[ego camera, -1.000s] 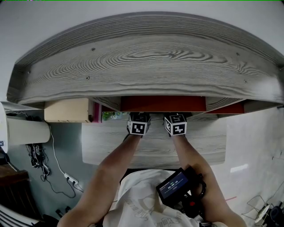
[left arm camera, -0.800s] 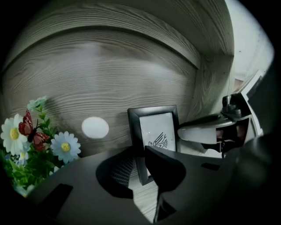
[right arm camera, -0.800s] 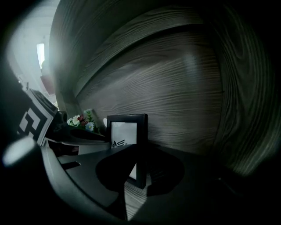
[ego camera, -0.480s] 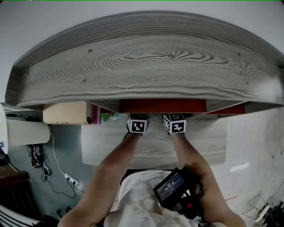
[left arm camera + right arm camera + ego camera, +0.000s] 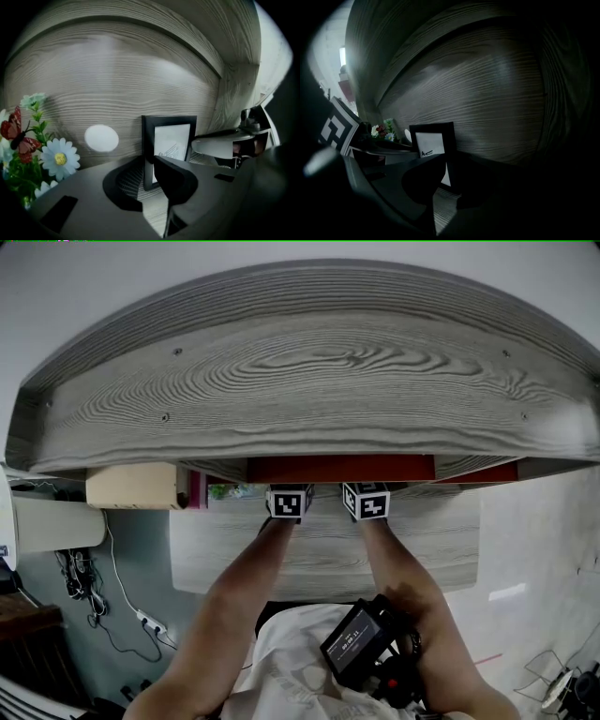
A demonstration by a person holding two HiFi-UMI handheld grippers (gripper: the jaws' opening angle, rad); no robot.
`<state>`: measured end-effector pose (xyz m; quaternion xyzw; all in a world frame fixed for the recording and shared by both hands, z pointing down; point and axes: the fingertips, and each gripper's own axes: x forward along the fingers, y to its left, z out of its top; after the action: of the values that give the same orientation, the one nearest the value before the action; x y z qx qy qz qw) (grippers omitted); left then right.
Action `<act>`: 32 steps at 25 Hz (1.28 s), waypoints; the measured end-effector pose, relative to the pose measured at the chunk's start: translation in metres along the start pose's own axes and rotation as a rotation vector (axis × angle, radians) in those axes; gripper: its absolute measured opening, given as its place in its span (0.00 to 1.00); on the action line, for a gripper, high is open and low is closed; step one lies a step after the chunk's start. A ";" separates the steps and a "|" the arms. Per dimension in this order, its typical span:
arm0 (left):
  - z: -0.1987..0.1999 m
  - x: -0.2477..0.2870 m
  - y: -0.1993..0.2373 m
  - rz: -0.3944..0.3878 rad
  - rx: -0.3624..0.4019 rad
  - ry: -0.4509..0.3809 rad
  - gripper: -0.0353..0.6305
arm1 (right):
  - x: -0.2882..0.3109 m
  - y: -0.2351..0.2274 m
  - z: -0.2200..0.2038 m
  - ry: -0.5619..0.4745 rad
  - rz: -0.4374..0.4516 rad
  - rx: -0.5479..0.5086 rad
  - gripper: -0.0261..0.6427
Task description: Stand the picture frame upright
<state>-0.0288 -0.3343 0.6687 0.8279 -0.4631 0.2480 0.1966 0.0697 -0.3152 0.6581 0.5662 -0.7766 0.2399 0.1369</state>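
The black picture frame [image 5: 168,140] [image 5: 431,140], with a white sheet in it, stands upright against the grey wood back panel under the shelf. My left gripper [image 5: 149,171] has the frame's left border between its jaws, which are closing on it. My right gripper [image 5: 443,176] grips the frame's right border, in deep shadow. In the head view only the left marker cube [image 5: 290,502] and the right marker cube [image 5: 367,502] show. The jaws and the frame are hidden beneath the shelf [image 5: 309,371].
Artificial flowers with a red butterfly [image 5: 42,154] [image 5: 382,131] stand left of the frame. A white oval [image 5: 101,138] marks the back panel. A red strip [image 5: 342,468] and a beige box [image 5: 136,486] sit under the shelf. The grey desk top [image 5: 319,554] lies below my arms.
Both marker cubes have slid a little farther in under the shelf's front edge. The forearms followed them forward.
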 end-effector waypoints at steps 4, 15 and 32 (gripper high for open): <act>-0.009 0.010 -0.002 -0.025 -0.021 0.015 0.17 | 0.001 -0.005 0.000 0.010 -0.002 0.001 0.14; -0.013 0.002 0.000 -0.011 -0.036 0.075 0.27 | -0.003 -0.008 -0.007 0.032 0.005 0.017 0.24; -0.027 -0.053 -0.028 -0.069 -0.094 0.018 0.19 | -0.053 0.014 -0.011 -0.005 0.062 0.014 0.15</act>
<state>-0.0345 -0.2706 0.6564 0.8308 -0.4436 0.2266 0.2481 0.0728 -0.2627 0.6390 0.5436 -0.7922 0.2483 0.1237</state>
